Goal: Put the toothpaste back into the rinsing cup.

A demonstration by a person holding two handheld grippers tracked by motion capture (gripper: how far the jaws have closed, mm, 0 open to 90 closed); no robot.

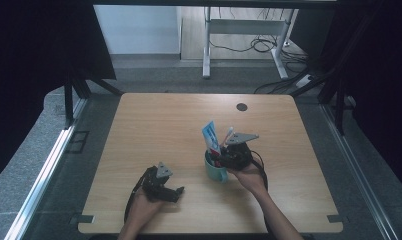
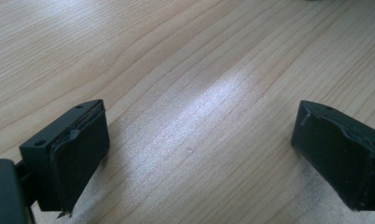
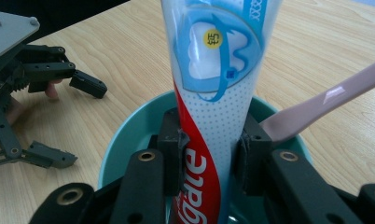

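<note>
your right gripper [image 3: 208, 161] was clamped on the toothpaste tube [image 3: 213, 116], which stood upright inside the teal cup [image 3: 129, 135]; your left gripper [image 2: 199, 158] sat open, well left of the cup.

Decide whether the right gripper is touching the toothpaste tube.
Touching. The right gripper view shows the right gripper with both pads pressed against the toothpaste tube.

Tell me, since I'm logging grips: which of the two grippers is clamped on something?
The right gripper, clamped on the toothpaste tube standing in the teal cup. The left gripper is open over bare table.
</note>
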